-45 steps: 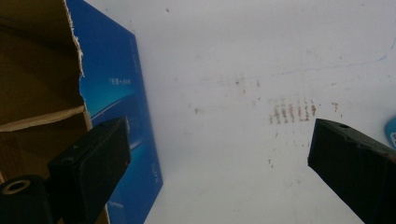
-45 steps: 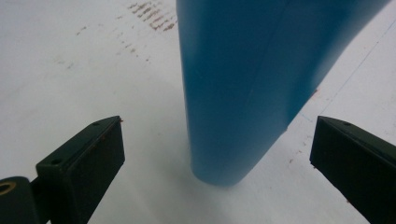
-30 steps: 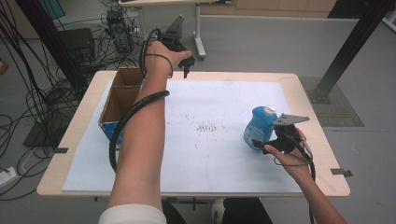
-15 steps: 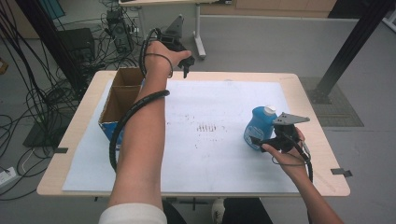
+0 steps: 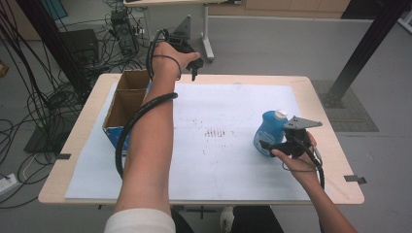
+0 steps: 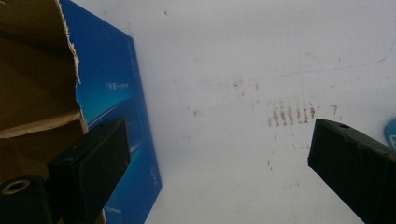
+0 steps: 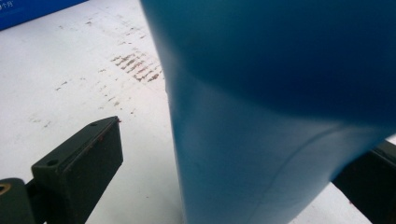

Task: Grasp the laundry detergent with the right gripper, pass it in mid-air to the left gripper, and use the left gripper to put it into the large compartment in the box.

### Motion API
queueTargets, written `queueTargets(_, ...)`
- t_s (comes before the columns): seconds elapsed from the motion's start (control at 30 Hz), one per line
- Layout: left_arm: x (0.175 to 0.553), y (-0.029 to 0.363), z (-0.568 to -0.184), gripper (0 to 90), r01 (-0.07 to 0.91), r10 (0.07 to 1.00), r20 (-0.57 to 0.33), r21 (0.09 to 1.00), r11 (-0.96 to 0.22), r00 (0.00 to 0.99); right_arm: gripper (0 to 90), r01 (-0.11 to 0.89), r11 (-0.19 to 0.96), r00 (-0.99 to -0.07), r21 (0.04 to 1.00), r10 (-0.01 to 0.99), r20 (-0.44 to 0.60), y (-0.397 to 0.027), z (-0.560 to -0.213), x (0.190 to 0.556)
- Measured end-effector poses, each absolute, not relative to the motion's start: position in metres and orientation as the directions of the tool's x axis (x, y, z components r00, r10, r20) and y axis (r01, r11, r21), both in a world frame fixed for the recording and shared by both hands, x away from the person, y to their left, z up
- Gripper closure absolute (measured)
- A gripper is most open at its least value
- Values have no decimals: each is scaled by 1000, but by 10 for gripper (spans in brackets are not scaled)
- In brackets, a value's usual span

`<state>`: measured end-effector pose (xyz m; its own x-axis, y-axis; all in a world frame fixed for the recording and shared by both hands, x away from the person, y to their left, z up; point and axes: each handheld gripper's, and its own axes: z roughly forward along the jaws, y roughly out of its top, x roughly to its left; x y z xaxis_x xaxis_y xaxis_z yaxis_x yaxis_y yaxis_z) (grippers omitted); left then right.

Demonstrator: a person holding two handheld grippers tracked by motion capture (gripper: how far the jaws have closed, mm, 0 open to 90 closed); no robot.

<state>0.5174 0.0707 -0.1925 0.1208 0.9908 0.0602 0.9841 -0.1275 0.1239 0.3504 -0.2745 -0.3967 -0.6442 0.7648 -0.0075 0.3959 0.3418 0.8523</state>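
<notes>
Glossy blue plastic bottle, matt cardboard box w/ torn edge, stained white paper sheet

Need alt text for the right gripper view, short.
A blue bottle stands close up between the right gripper's open black jaws, with a gap at the left jaw. It rests on a white sheet marked with reddish-brown smudges; a blue box edge shows top left.

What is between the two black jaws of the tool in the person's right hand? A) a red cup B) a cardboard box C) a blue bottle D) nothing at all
C: the right gripper view has the blue bottle standing between the jaws of the right tool, which are spread to either side of it, with a gap left on one side.
</notes>
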Motion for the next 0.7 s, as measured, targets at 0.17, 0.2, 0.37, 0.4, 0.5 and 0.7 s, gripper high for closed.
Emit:
queueTargets(0.17,518,70,-192,63,984,990,60,122,-131,124,18,393,345,-644,852,765,-12,-275,-396,350)
queueTargets(0.2,518,70,-192,63,984,991,59,122,-130,124,18,393,344,-644,853,765,-12,-275,-396,350)
queueTargets(0.37,518,69,-191,63,984,991,60,126,-129,122,18,389,345,-644,854,765,-16,-274,-395,349)
queueTargets(0.4,518,69,-191,62,984,991,59,127,-128,122,18,390,345,-643,854,765,-15,-274,-395,349)
queueTargets(0.5,518,69,-190,63,983,991,59,127,-129,122,18,389,346,-644,854,765,-16,-274,-396,349)
queueTargets(0.7,517,69,-190,63,983,991,58,128,-131,124,18,385,345,-643,856,766,-20,-274,-395,348)
